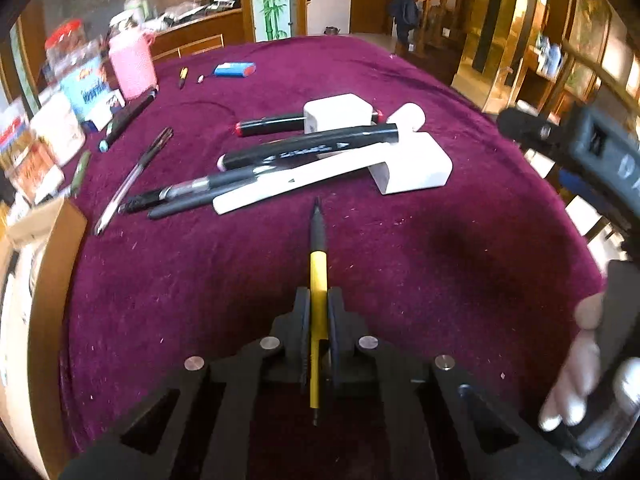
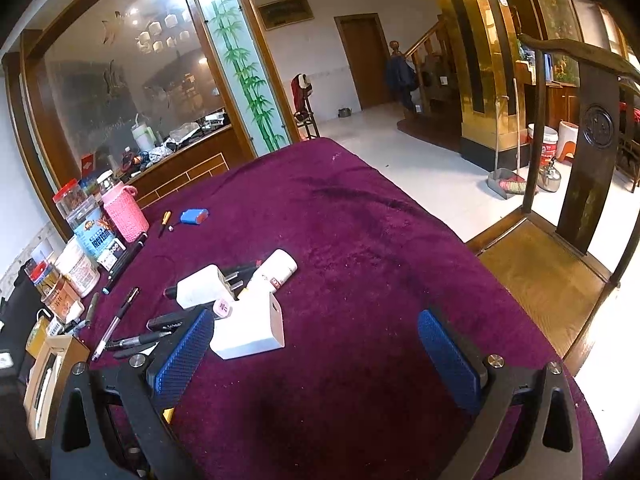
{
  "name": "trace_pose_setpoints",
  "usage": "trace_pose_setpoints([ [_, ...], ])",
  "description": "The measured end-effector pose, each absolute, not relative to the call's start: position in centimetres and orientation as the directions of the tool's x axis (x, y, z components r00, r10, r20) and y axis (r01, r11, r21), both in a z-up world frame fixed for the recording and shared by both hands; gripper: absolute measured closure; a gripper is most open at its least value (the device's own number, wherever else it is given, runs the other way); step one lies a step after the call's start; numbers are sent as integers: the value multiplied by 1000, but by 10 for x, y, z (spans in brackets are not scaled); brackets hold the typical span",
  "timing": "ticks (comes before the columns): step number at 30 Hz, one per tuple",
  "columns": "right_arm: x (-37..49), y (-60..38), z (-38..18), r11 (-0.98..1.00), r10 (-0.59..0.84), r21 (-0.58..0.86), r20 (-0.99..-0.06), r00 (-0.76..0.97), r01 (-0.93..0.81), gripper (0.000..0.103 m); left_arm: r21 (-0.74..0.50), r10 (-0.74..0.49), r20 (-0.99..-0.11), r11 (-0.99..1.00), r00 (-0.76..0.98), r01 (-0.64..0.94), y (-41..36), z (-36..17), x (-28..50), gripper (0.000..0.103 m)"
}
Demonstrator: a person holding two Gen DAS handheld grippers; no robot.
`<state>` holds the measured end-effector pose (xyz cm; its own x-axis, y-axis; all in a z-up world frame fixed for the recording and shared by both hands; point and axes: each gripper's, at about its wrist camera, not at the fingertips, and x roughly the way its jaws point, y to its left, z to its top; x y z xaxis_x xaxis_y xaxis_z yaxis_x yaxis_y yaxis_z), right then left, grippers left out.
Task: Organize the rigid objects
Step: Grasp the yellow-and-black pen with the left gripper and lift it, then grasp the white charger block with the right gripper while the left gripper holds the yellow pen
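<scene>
The yellow-and-black pen point(image 1: 319, 276) sits clamped between the fingers of your left gripper point(image 1: 319, 300), pointing forward above the purple tablecloth point(image 1: 440, 248). Just ahead lies the unsorted heap: a black marker point(image 1: 308, 148) resting across a white block point(image 1: 412, 164), a white plug point(image 1: 338, 113), and a clear pen point(image 1: 132, 180) off to the left. Your right gripper point(image 2: 316, 344) hovers with its blue pads point(image 2: 448, 356) spread wide and holding nothing. Judged from this, sorting has barely begun; most items remain loose. Writing on the marker and on the jars point(image 2: 92, 232) is too blurred to read.
</scene>
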<state>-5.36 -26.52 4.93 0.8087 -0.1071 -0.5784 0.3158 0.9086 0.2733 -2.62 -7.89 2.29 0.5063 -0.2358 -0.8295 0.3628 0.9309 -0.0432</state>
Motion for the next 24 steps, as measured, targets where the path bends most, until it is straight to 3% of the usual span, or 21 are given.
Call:
trace_pose_setpoints([
  [6,-52,-267,46,909,-104,269,-592,799,318,1,-177,-342,-789,922,511,344,-31,44,-47,95],
  [24,-39,-269,32,908,-94,248,-665,741,337,1,-315,-434,-669,901,604,299,78,86,-113,95],
])
